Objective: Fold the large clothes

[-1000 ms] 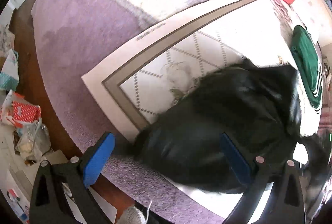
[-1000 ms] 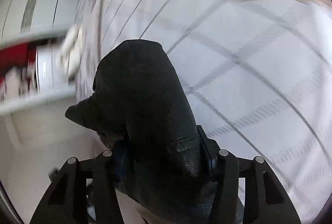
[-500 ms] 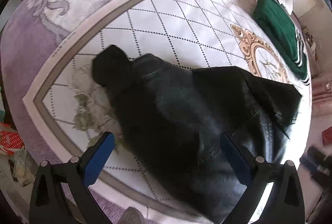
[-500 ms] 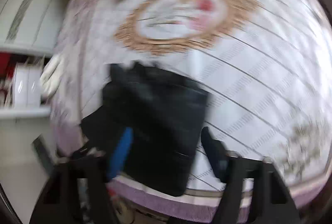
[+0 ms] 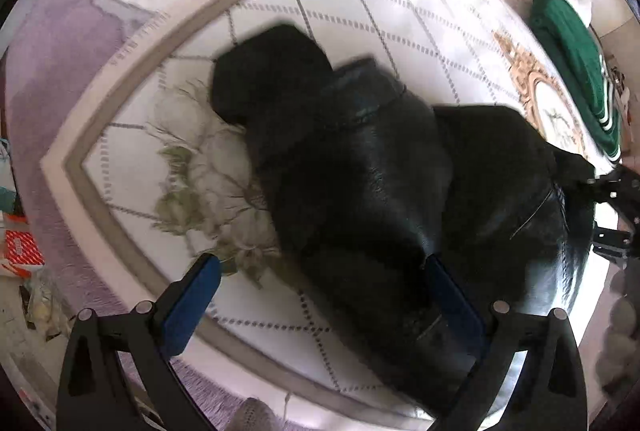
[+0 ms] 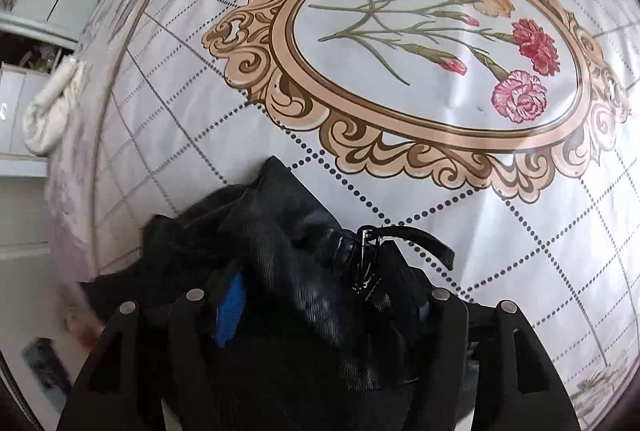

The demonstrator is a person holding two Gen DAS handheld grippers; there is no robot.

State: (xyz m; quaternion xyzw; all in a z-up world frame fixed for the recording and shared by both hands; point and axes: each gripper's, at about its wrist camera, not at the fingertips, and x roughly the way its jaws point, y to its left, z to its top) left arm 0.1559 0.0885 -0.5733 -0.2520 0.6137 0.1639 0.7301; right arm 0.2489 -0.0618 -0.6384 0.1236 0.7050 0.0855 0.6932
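Left wrist view: black leather jacket (image 5: 360,191) lies crumpled on the quilted bedspread (image 5: 400,11), near the bed's near edge; left gripper (image 5: 320,295) hangs spread above it, pinching nothing. It would do well to take a hem or shoulder and draw it toward the open far side, clear of the green garment (image 5: 572,59) at right. Right wrist view: right gripper (image 6: 324,307) has just been widening, jacket leather (image 6: 304,271) bunched between its fingers, whether pinched I cannot tell; the floral medallion (image 6: 420,71) beyond is free spreading room.
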